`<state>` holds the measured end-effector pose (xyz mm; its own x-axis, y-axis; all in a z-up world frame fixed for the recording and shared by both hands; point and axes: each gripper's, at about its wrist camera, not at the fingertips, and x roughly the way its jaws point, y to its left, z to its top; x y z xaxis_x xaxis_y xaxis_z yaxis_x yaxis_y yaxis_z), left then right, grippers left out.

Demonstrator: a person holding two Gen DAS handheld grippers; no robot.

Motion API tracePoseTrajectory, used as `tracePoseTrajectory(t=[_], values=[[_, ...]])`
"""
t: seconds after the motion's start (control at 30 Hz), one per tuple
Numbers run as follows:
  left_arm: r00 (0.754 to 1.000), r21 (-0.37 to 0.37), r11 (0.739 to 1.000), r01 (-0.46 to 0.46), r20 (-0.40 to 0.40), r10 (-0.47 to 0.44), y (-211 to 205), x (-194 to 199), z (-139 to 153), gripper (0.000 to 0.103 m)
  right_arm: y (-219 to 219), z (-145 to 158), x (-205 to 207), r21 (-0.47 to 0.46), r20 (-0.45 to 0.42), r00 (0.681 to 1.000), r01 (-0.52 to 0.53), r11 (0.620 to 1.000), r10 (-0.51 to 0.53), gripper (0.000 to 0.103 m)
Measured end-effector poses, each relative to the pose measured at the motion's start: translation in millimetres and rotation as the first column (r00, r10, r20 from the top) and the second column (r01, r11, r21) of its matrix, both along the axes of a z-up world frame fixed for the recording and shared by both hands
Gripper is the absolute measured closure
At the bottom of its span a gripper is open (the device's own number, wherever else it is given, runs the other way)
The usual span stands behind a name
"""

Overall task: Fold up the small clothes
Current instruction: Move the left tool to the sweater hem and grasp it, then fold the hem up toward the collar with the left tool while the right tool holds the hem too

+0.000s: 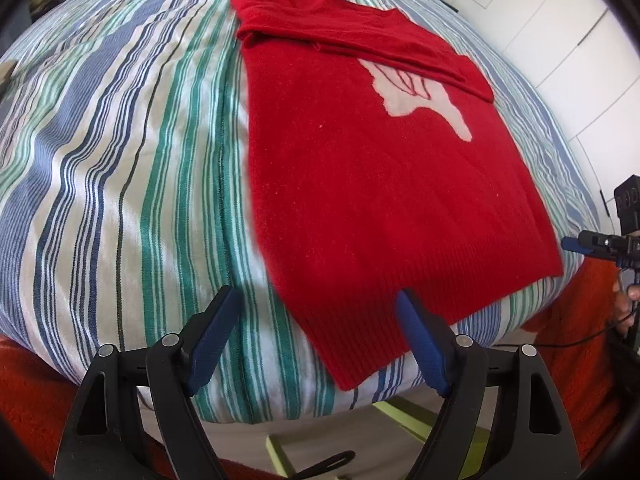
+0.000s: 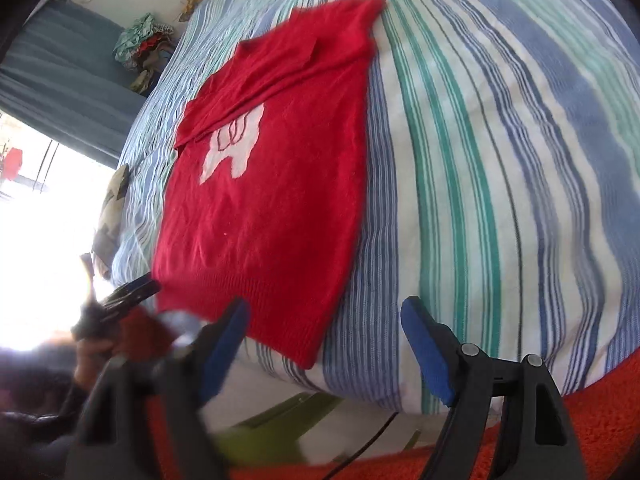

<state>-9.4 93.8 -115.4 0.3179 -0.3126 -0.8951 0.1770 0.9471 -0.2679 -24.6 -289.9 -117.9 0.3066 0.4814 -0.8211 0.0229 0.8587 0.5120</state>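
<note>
A small red knitted sweater [image 1: 360, 160] with a white pattern lies flat on the striped bed cover [image 1: 120, 160], both sleeves folded across its chest. My left gripper [image 1: 318, 300] is open and empty just before the ribbed hem's left corner. My right gripper [image 2: 326, 308] is open and empty near the hem's right corner; the sweater also shows there [image 2: 272, 184]. The right gripper also shows at the right edge of the left wrist view [image 1: 576, 244]. The left gripper shows blurred at the left of the right wrist view [image 2: 132, 292].
The striped bed cover [image 2: 500, 160] spreads wide on both sides of the sweater. An orange-red rug [image 1: 32, 392] and a green frame [image 1: 404, 412] lie below the bed's near edge. A pile of clothes [image 2: 140, 40] sits at the far end. White cupboards [image 1: 560, 20] stand behind.
</note>
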Motion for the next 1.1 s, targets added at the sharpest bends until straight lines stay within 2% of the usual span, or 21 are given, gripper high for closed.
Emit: tracePoseTrajectory(t=[0.07,0.17,0.2,0.23,0.27,0.33,0.4,0.47,0.6,0.67,0.73,0.83,0.9,0.97,1.03,1.07,1.1], values=[[0.999,-0.009,1.000,-0.011,-0.039,0.010,-2.1,1.8,-5.9,0.030,8.8,-14.5,-2.3,0.043,-0.020,1.000,-0.008,0.999,0.009,0.025],[0.998,0.026,1.000,-0.005,-0.065,0.006,-7.1,3.1,-12.7,0.046,26.3,-30.2,0.2,0.115,-0.051,0.998,-0.042,0.992,0.048,0.028],[0.997,0.022,1.000,-0.009,-0.072,0.011,-7.0,3.9,-13.4,0.069,32.9,-36.4,1.9,0.128,-0.077,0.994,-0.063,0.990,0.074,0.044],[0.996,-0.007,1.000,-0.016,-0.092,0.016,-5.7,5.0,-14.6,0.097,38.3,-41.7,4.3,0.126,-0.103,0.990,-0.083,0.989,0.096,0.059],[0.993,-0.045,0.999,-0.027,-0.117,0.022,-4.6,7.2,-16.6,0.098,42.0,-44.2,4.9,0.115,-0.116,0.988,-0.094,0.989,0.107,0.095],[0.992,-0.081,0.995,-0.052,-0.120,0.042,0.0,7.4,-10.7,0.100,42.1,-41.2,4.4,0.108,-0.103,0.989,-0.091,0.990,0.102,0.098],[0.990,-0.184,0.978,-0.098,-0.116,0.077,9.9,8.3,6.5,0.101,38.8,-25.5,2.5,0.112,-0.041,0.996,-0.076,0.991,0.081,0.098],[0.990,-0.299,0.945,-0.134,-0.089,0.112,20.8,19.3,32.0,0.101,30.7,-5.3,3.0,0.151,0.024,0.999,-0.034,0.988,0.031,0.098],[0.987,-0.380,0.915,-0.139,0.019,0.158,34.2,84.1,78.3,0.101,16.2,41.0,36.7,0.192,0.173,0.983,0.024,0.981,-0.058,0.098],[0.982,-0.350,0.927,-0.133,0.080,0.171,34.8,131.5,89.7,0.101,8.7,58.0,72.8,0.203,0.226,0.969,0.051,0.978,-0.098,0.098],[0.975,-0.332,0.931,-0.151,0.103,0.195,34.7,182.5,88.5,0.101,3.1,69.9,116.7,0.198,0.268,0.955,0.077,0.977,-0.129,0.098],[0.966,-0.290,0.937,-0.193,0.113,0.234,28.5,254.3,72.6,0.101,-1.2,70.6,188.4,0.180,0.283,0.946,0.112,0.977,-0.160,0.098],[0.967,-0.238,0.952,-0.195,0.114,0.227,21.5,293.9,55.2,0.099,-0.4,63.2,232.8,0.147,0.289,0.941,0.138,0.980,-0.176,0.098],[0.967,-0.119,0.968,-0.221,0.103,0.233,16.1,322.6,35.3,0.089,5.5,48.5,273.1,0.120,0.286,0.941,0.155,0.981,-0.183,0.098],[0.960,0.001,0.964,-0.266,0.096,0.264,17.7,334.3,25.4,0.065,0.7,32.1,305.6,0.071,0.260,0.945,0.187,0.980,-0.199,0.093],[0.954,0.018,0.960,-0.279,0.116,0.276,21.6,331.3,26.9,0.059,-0.8,23.2,315.6,0.051,0.240,0.943,0.223,0.973,-0.229,0.078],[0.948,0.017,0.958,-0.288,0.149,0.282,27.8,322.4,33.1,0.049,-4.7,15.9,318.6,0.049,0.230,0.939,0.250,0.967,-0.255,0.066]])
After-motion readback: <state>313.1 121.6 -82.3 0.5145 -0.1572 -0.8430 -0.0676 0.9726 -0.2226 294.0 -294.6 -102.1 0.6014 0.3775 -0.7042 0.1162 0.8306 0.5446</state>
